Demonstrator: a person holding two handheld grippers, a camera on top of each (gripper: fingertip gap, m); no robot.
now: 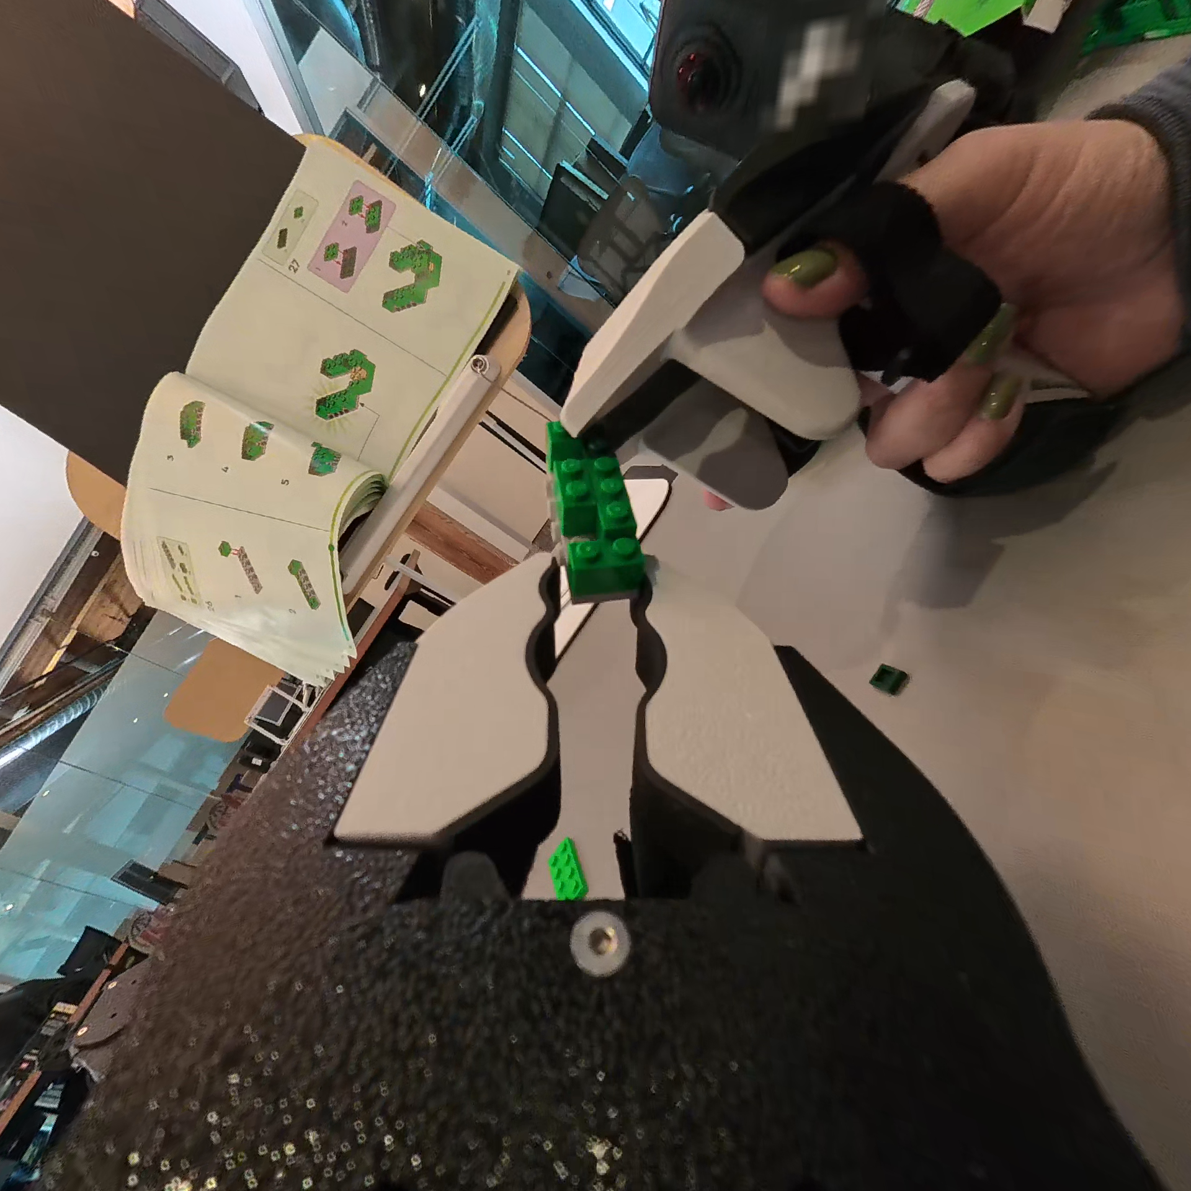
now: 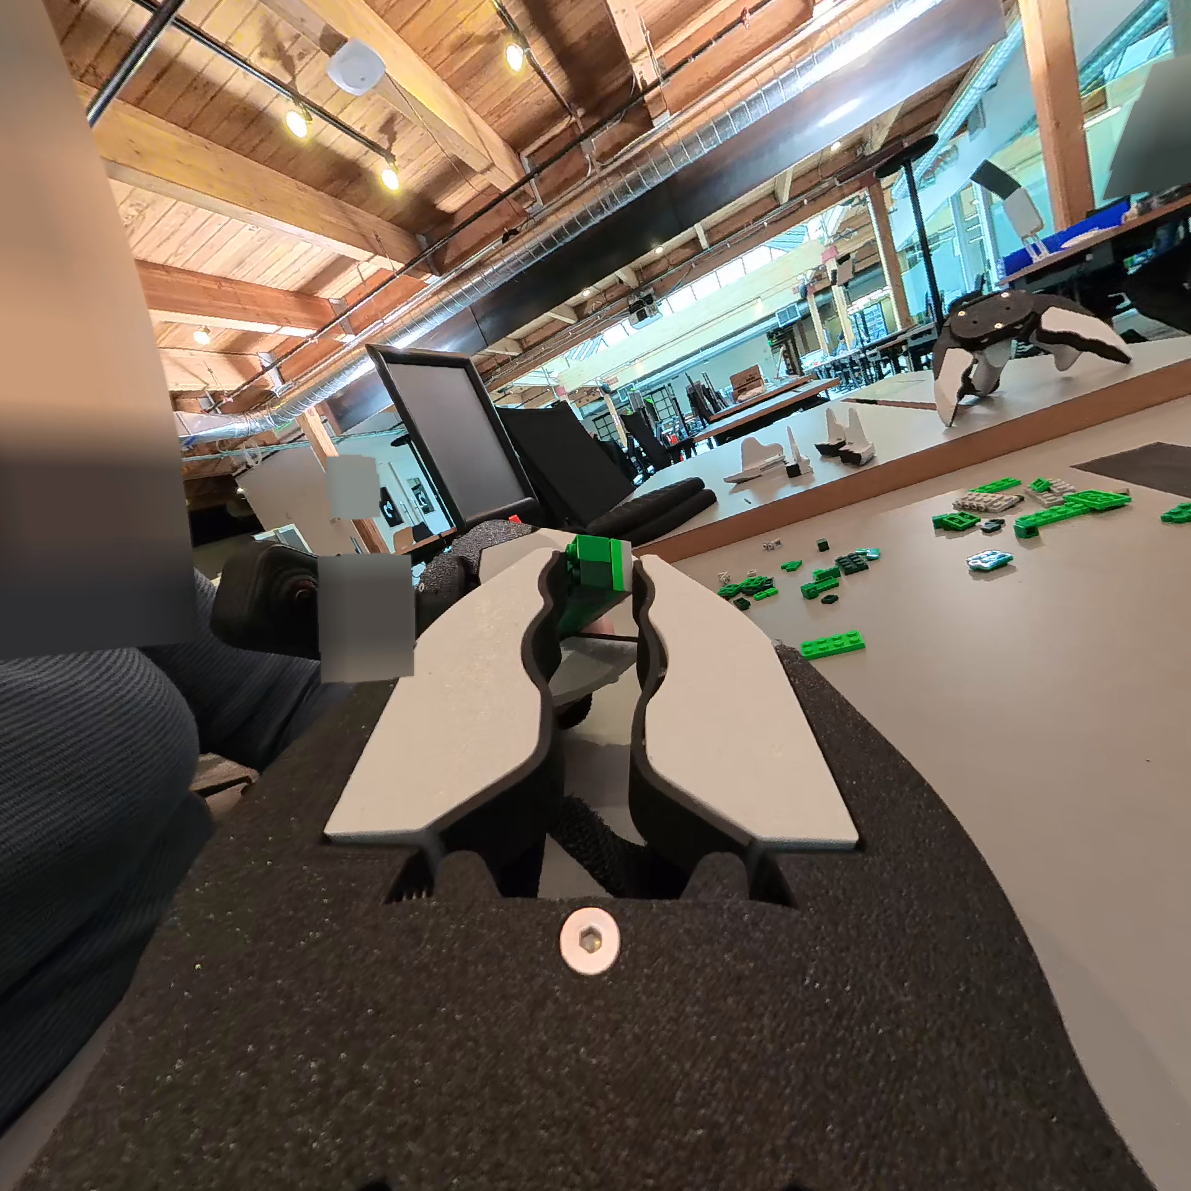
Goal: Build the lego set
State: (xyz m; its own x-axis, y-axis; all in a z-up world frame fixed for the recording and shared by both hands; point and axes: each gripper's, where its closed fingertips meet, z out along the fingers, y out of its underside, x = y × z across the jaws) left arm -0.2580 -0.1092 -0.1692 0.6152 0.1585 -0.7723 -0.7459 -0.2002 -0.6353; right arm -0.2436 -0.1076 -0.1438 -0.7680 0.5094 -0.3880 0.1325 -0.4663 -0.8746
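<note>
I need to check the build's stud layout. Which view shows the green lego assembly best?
The left wrist view: the green lego assembly faces the camera studs-up, held between both tools. The right wrist view shows only its end edge-on between the right tool's fingertips, studs mostly hidden.

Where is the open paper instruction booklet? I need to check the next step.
In the left wrist view, the open paper instruction booklet sits upper left, propped on a stand, left of the green brick assembly held by both grippers.
</note>
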